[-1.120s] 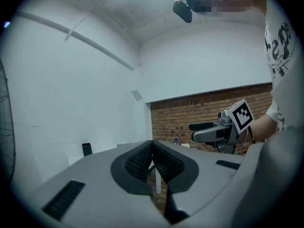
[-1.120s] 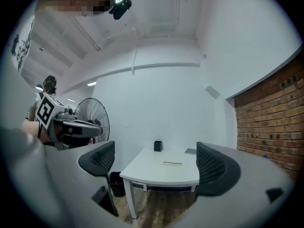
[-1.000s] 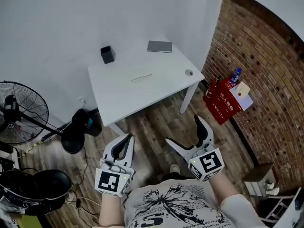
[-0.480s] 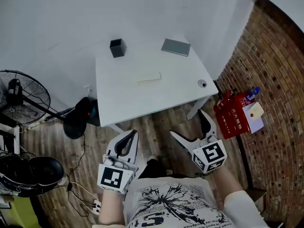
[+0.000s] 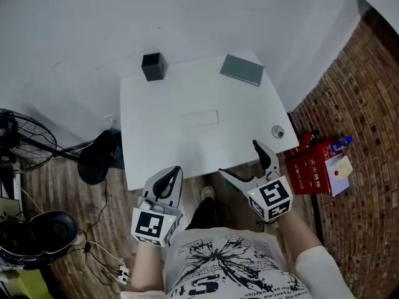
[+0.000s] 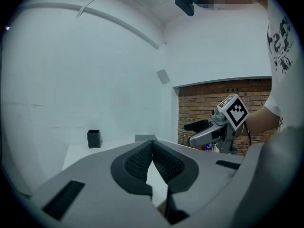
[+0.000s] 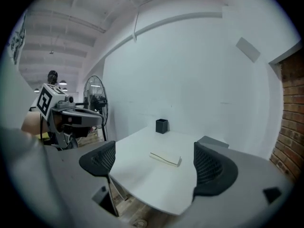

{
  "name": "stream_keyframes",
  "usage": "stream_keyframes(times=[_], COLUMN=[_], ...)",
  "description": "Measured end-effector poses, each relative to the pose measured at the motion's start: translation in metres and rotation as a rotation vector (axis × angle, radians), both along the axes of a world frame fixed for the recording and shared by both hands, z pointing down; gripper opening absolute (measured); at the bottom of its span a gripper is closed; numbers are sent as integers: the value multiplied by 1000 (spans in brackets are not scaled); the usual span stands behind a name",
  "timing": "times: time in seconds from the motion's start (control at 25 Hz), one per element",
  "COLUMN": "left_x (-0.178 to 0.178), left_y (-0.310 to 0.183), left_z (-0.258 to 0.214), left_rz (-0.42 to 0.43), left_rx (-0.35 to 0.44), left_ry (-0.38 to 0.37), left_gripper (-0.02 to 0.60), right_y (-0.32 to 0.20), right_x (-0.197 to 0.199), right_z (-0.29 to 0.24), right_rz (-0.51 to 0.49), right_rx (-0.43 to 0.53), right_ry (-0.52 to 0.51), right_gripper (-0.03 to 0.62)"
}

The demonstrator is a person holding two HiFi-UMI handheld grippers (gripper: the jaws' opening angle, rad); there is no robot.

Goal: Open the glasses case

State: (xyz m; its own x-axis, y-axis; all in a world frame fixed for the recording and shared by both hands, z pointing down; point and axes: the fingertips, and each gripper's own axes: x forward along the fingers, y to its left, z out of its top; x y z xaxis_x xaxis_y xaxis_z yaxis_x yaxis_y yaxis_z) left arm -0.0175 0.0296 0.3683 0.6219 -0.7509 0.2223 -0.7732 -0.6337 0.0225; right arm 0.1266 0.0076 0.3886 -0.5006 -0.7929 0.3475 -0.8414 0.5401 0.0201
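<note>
Far left: fan [image 5: 19,139] on the floor, out of play unless you step back into it. Your left gripper [image 5: 173,172] hangs just short of the near edge of the desk [image 5: 146,148], fingers pinched together with nothing between them [image 6: 152,148]. Open them before you reach in, or you'll only shove things. Black cup [image 5: 153,66] stands at the back left corner. The glasses case [image 5: 199,118], pale and flat, lies closed near the middle of the desk, well apart from both grippers. It barely shows against the white top, so the seam is easy to misjudge. Grey slab [image 5: 242,69] sits at the back right. Your right gripper [image 5: 240,159] is at the near right edge, fingers spread wide and empty; its own view frames the case [image 7: 165,158] between them. Risks as I read them: the case looks light and lies loose on a smooth top, so prying the lid with one gripper alone would likely slide or flip it. Pin the base with one, lift with the other. Gripping across the seam just clamps it shut. A hard push right sends it toward the small round fitting [image 5: 277,131] at the edge, then the floor by the red box [image 5: 315,167].
</note>
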Motion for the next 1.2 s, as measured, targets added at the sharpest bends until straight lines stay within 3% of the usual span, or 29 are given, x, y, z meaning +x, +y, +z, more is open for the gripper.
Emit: stream_keyframes(times=[0.24,0.52,0.88,1.2], left_x=[5,15,9,14], left_y=[-97,-159,-203,-223], left_z=[37,108,186,235], left_rz=[11,60,33,-19], left_rx=[-91,-230,-417,-568], left_ry=[-10,-92,-123,-138], left_gripper=[14,14,14,14], right_y=[-101,-170,-220,-238], right_x=[-11,-23,-38,-40], right_z=[33,96,167,206], right_rz=[-54,-132,-232,-370], right_rx=[-95,-253,-423,-457], right_ry=[70,173,319,497], right_gripper=[525,522,490,444])
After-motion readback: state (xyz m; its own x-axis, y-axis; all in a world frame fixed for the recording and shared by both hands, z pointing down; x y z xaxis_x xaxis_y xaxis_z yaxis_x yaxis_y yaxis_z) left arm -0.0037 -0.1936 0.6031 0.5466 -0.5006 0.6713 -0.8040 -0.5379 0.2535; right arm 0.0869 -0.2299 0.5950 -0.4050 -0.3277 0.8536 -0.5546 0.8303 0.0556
